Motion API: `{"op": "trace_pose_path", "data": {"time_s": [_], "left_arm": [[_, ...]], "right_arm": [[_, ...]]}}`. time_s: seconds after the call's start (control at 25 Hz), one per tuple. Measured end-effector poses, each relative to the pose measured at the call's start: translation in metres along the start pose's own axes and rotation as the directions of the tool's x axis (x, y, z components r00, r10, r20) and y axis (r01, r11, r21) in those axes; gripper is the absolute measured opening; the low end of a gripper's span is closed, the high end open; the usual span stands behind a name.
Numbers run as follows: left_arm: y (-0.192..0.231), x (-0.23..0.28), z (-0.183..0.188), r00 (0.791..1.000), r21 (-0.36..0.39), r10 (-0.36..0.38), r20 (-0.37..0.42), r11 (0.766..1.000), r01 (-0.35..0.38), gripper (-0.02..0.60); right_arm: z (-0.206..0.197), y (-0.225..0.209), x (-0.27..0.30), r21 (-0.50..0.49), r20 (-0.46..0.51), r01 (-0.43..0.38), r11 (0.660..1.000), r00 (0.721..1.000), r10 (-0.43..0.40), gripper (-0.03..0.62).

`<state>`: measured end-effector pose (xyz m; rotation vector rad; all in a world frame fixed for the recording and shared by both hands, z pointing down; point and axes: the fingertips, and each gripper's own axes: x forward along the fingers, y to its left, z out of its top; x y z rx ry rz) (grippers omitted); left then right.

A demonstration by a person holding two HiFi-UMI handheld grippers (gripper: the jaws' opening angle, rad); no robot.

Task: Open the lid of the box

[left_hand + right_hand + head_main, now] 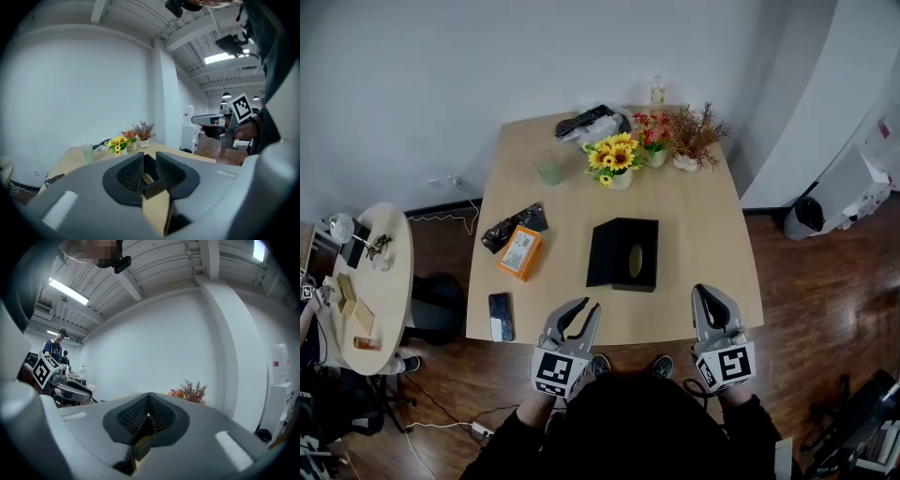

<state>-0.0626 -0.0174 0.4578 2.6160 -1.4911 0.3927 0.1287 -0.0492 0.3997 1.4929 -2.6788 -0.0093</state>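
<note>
Box: black, oval slot in the top, lid apparently not yet lifted. It lies flat on the table, in the middle of the near half, probably so both grippers can reach an edge.
Left gripper: at the table's near edge, short of the box's left corner, not touching it. Jaws all but closed, holding nothing.
Right gripper: at the near edge, right of the box. Jaws together, holding nothing.
Beyond: sunflowers, orange packet, phone.
</note>
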Motion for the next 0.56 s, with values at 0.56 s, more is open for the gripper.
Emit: {"op": "trace_pose_path", "data": {"time_s": [0.56], "left_arm": [[0.013, -0.009, -0.009, 1.0, -0.043, 0.024, -0.009, 0.999, -0.025, 0.055]], "right_arm": [[-0.001, 0.014, 0.006, -0.005, -0.003, -0.022, 1.0, 1.0, 0.022, 0.0]]}}
